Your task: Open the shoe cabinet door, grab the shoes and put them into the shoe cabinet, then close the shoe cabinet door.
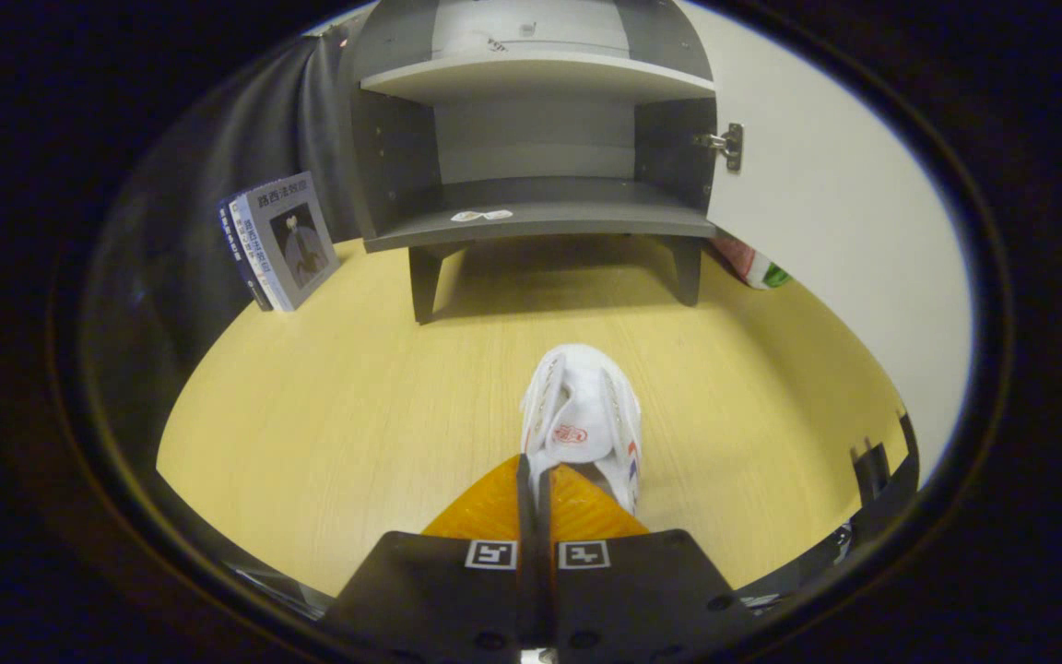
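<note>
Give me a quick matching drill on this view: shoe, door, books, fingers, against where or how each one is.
Things:
1. shoe
2. door
3. books
4. fingers

States:
A. swung open beside the cabinet
B. closed together, gripping the shoe's heel
C. leaning on the wall left of the cabinet
D. on the floor, toe toward the cabinet

Pairs: 1-D, 2-A, 3-C, 4-B

White shoe (pixel 586 420) pinched in the closed gripper (pixel 536 484), open shoe cabinet (pixel 536 148) beyond.
</note>
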Available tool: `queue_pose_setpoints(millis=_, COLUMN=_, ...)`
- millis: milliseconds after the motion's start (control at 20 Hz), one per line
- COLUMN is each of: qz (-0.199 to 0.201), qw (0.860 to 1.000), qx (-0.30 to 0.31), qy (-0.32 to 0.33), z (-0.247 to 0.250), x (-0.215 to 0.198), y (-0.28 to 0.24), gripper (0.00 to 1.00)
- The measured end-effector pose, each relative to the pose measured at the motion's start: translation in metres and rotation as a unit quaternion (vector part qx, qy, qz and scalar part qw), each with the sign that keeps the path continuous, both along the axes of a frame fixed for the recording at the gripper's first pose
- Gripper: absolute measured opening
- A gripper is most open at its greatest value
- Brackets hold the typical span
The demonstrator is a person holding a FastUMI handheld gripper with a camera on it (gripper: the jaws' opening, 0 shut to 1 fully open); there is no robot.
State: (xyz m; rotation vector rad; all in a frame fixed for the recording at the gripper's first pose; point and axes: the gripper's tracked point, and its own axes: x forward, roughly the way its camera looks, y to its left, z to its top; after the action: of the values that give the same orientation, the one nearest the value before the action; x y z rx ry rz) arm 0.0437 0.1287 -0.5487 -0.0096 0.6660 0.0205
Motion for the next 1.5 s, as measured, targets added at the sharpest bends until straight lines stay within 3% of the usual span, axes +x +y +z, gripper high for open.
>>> queue_pose_setpoints(millis=400, qz=-0.018, qw=1.000, qx=0.013, qy=0.004, z=-0.018, x=0.003, y=0.006, gripper=0.03)
queue_pose_setpoints(millis=600, qz=-0.042, qw=0.999, qx=0.020, qy=0.025, z=-0.034, x=0.009, y=0.004, gripper=0.09)
queue_pose_setpoints(millis=900, qz=-0.056, qw=0.998, qx=0.015, qy=-0.002, z=-0.033, x=0.026, y=0.001, gripper=0.21)
queue_pose_setpoints(millis=1050, qz=-0.050, qw=0.998, qx=0.024, qy=-0.009, z=-0.033, x=0.024, y=0.003, gripper=0.19)
queue_pose_setpoints(millis=1200, qz=-0.044, qw=0.999, qx=0.021, qy=-0.014, z=-0.035, x=0.026, y=0.006, gripper=0.04)
queue_pose_setpoints(millis=1500, qz=-0.028, qw=0.999, qx=0.015, qy=-0.017, z=-0.018, x=0.024, y=0.001, gripper=0.02)
